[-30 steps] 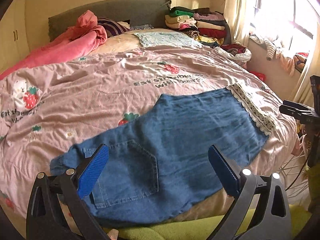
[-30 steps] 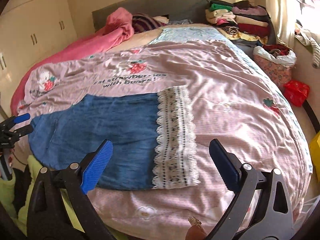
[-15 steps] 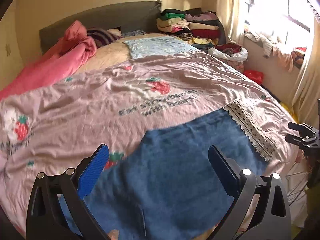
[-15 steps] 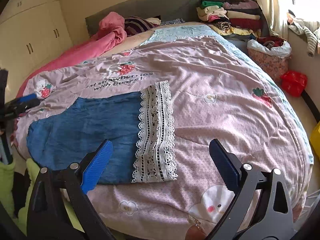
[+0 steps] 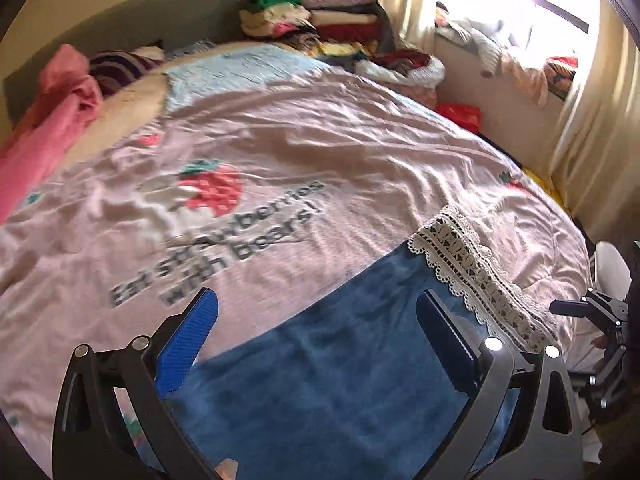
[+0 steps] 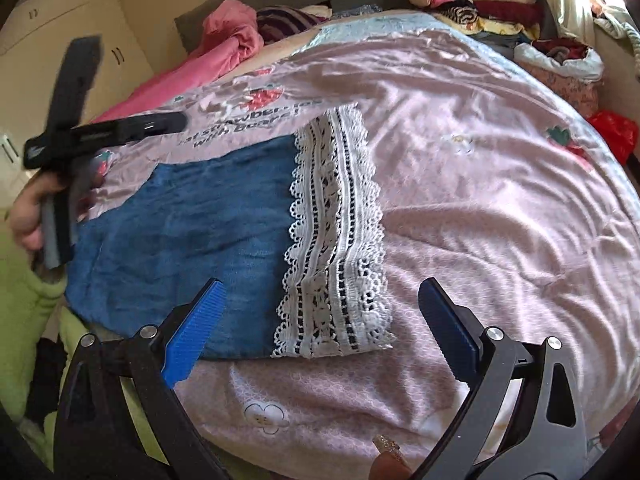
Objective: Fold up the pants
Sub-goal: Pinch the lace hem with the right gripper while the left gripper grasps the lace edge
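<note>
2 grippers (image 5: 316,328) (image 6: 320,316) spread; 1 pants (image 6: 200,216) flat.

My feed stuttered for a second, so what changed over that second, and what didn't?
Both grippers advanced over the bed: the left gripper left the pocket end and moved along the denim pants toward the lace hem; the right gripper closed in on that hem. Nothing was gripped or released. Both jaws stay open and empty, and the pants stay flat on the strawberry-print duvet.

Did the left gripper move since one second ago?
Yes. The left gripper moved forward over the pants, toward the strawberry print.
</note>
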Tool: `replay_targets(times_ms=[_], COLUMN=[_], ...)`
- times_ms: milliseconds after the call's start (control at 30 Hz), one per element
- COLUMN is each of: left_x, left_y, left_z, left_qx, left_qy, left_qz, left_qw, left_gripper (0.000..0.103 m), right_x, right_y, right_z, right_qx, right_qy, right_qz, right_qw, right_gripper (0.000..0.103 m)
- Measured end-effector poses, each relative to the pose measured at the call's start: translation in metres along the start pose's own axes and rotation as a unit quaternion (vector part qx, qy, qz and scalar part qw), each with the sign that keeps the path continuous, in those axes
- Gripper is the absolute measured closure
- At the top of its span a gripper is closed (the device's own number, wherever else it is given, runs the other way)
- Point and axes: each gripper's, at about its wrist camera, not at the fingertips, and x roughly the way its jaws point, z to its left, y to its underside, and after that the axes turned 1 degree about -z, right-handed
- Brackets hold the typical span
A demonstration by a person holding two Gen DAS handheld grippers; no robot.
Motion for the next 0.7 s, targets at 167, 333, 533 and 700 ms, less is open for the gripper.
replay_targets(times_ms=[167, 333, 533, 700], left_x=[0.041, 0.083, 0.102, 0.100], left_y=[-0.007, -0.004, 0.003, 0.004], left_z=[-0.010, -0.016, -0.020, -0.026], left_qx=[0.016, 0.031, 0.015, 0.014], left_qy=[0.066, 0.088, 0.149, 0.171], left_qz=[0.025, 0.066, 0.079, 0.073], left_qw=[0.9974, 0.9935, 0.9856, 0.9824], left_gripper=[0.004, 0.005, 0.006, 0.019], right_x=[0.011, 0.019, 0.019, 0.028], right_y=[0.005, 0.006, 0.003, 0.002], right_z=[-0.003, -0.008, -0.009, -0.006], right_qx=[0.016, 0.041, 0.039, 0.033], right_qy=[-0.007, -0.014, -0.050, -0.062], right_qz=[0.012, 0.005, -0.004, -0.009], right_qw=[1.000, 0.999, 0.998, 0.998], right_gripper=[0.012, 0.012, 0.037, 0.040])
